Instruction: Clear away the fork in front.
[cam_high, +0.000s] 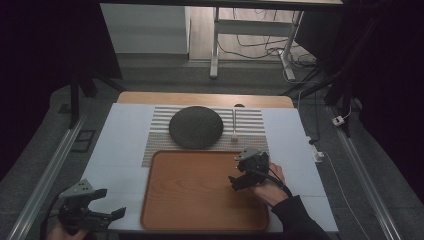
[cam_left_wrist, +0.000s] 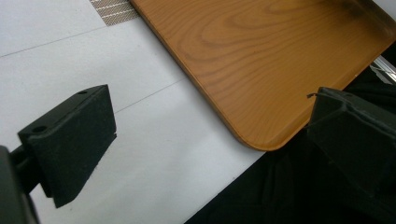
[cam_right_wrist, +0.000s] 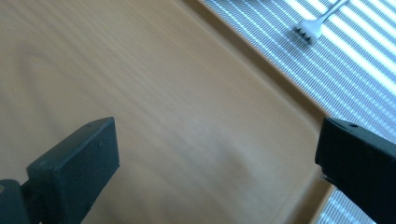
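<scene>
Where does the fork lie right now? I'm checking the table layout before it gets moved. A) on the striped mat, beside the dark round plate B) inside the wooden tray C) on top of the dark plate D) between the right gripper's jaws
A: the fork lies on the striped mat just right of the dark round plate, beyond the wooden tray, while the right gripper hovers open over the tray.
</scene>
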